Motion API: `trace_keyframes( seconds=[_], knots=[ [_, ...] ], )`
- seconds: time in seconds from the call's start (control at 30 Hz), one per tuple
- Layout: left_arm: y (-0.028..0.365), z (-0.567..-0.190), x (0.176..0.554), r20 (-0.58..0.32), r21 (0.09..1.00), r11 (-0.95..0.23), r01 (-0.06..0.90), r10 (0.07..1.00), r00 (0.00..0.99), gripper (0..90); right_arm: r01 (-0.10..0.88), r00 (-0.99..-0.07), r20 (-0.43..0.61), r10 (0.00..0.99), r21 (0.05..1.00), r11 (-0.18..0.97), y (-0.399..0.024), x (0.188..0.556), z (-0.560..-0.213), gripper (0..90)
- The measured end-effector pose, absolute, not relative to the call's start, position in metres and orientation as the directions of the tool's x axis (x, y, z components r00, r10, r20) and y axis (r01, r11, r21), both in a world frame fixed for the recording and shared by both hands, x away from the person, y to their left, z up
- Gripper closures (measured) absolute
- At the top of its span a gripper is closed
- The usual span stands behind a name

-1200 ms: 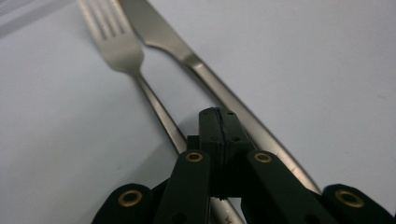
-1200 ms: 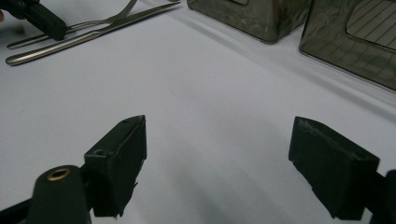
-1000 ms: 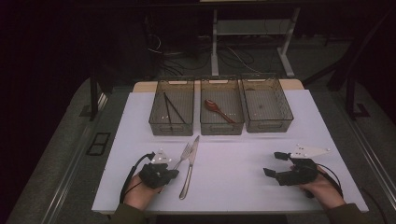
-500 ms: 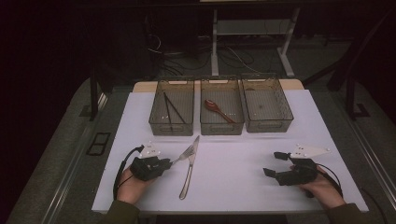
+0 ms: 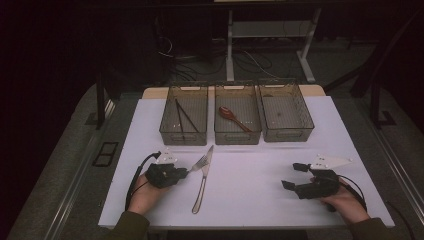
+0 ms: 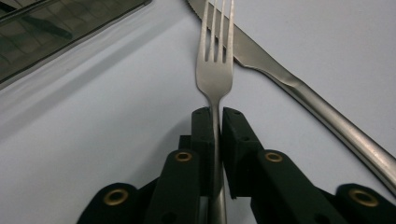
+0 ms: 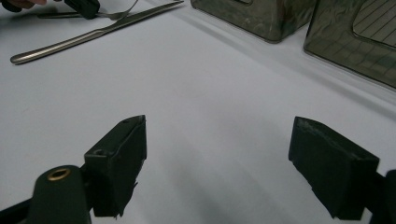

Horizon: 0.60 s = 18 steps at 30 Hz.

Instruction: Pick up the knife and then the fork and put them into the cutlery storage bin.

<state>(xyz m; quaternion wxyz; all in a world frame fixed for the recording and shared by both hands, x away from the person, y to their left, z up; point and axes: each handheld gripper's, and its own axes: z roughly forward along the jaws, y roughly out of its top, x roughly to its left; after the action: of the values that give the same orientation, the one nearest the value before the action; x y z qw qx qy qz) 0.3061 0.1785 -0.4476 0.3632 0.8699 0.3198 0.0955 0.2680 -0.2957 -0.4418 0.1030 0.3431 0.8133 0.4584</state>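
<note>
Plainly: left claw (image 6: pixel 217 122) pinches slim steel fork (image 6: pixel 215 70) handle; right claw (image 7: pixel 233 154) wide over smooth white table (image 7: pixel 210 102).

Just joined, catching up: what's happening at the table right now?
A person is sorting cutlery with two handheld grippers. The left gripper is clamped on a fork's handle; its tines overlap the knife lying on the white table. The right gripper rests open, holding nothing. Of three bins, the left holds chopsticks, the middle a spoon.

The fork (image 5: pixel 199 162) lies just left of the knife (image 5: pixel 202 181), before three trays (image 5: pixel 237 131).
</note>
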Motion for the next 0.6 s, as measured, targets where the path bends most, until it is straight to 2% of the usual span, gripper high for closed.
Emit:
trace_keyframes(
  seconds=[0.27, 0.47, 0.6],
  knots=[
    [0.178, -0.447, 0.307, -0.078, 0.693, -0.524, 0.495, 0.629, 0.774, 84.7, 0.472, -0.743, 0.164, 0.649, 0.815, 0.336, -0.294, 0.269, -0.443, 16.0],
    [0.172, -0.438, 0.304, -0.093, 0.733, -0.48, 0.482, 0.631, 0.77, 84.9, 0.51, -0.742, 0.197, 0.641, 0.786, 0.349, -0.292, 0.271, -0.442, 16.0],
    [0.166, -0.429, 0.3, -0.087, 0.757, -0.471, 0.453, 0.614, 0.784, 84.9, 0.537, -0.747, 0.261, 0.611, 0.779, 0.324, -0.292, 0.273, -0.436, 11.7]
  ],
)
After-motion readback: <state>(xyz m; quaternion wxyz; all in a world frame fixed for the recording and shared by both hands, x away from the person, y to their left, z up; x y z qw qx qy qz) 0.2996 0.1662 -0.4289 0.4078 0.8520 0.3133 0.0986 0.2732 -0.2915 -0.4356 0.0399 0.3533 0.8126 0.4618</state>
